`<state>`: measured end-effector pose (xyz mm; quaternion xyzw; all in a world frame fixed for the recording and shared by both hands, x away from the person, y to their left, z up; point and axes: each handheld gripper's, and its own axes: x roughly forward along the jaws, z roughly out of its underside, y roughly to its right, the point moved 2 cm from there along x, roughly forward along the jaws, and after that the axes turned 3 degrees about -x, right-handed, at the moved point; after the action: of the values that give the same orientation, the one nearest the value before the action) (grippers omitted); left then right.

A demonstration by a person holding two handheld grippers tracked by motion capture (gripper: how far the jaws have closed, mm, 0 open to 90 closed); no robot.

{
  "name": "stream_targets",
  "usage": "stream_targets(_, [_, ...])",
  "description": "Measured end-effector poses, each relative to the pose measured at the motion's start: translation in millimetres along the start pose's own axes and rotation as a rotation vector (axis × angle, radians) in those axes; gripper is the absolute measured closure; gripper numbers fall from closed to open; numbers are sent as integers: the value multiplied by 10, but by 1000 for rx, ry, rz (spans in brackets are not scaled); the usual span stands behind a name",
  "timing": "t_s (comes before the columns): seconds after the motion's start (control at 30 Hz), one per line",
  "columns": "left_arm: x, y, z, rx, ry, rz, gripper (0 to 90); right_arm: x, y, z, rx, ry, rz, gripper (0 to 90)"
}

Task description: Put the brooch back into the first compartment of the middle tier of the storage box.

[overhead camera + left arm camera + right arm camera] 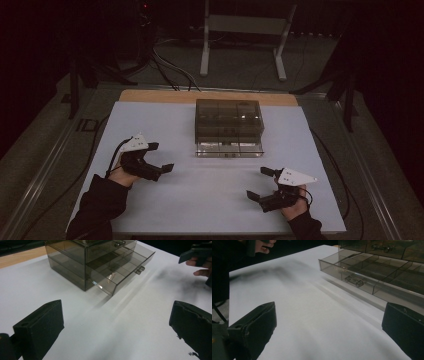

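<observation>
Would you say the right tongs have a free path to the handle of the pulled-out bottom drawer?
Probably yes: the right tongs are open, and bare white tabletop lies between them and the drawer handle.

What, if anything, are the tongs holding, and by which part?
Nothing: the left tongs and right tongs are open above the table.

A smoked, see-through plastic drawer box (229,125) stands upright toward the far middle of the white tabletop (165,200). Its bottom drawer (120,270) is pulled out toward the person, showing divided compartments and a small handle (354,281) on its front. The upper drawers sit pushed in.
</observation>
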<state>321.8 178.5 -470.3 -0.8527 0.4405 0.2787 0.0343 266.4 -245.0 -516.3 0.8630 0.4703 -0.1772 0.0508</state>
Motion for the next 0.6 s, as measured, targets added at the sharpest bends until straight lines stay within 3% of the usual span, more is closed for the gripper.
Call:
stream_targets(0.2, [-62, 38, 121, 8, -10, -11, 3, -1, -7, -1, -1, -1, -1, 0])
stream_targets(0.6, [-184, 32, 487, -18, -27, -59, 3, -4, -2, 2, 0, -3, 0, 0])
